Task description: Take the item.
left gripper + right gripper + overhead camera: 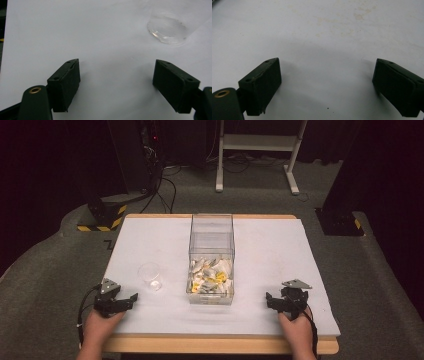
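A clear plastic bin [211, 260] stands in the middle of the white table [150, 240], with several white and yellow small pieces [210, 276] heaped in its near end. A small clear cup [150, 276] stands empty to the bin's left; its base [168, 29] appears at the upper right of the left gripper view. My left gripper [131, 298] rests near the table's front left, just short of the cup, jaws wide apart over bare table [116, 75]. My right gripper [269, 301] rests at the front right, open too, nothing between its jaws [327, 82].
The table's wooden front edge [220, 345] lies just under both hands. Faint yellowish stains [357, 16] mark the surface ahead of the right gripper. Beyond the table stand a white desk frame [257, 150] and dark equipment with cables [150, 165] on the floor.
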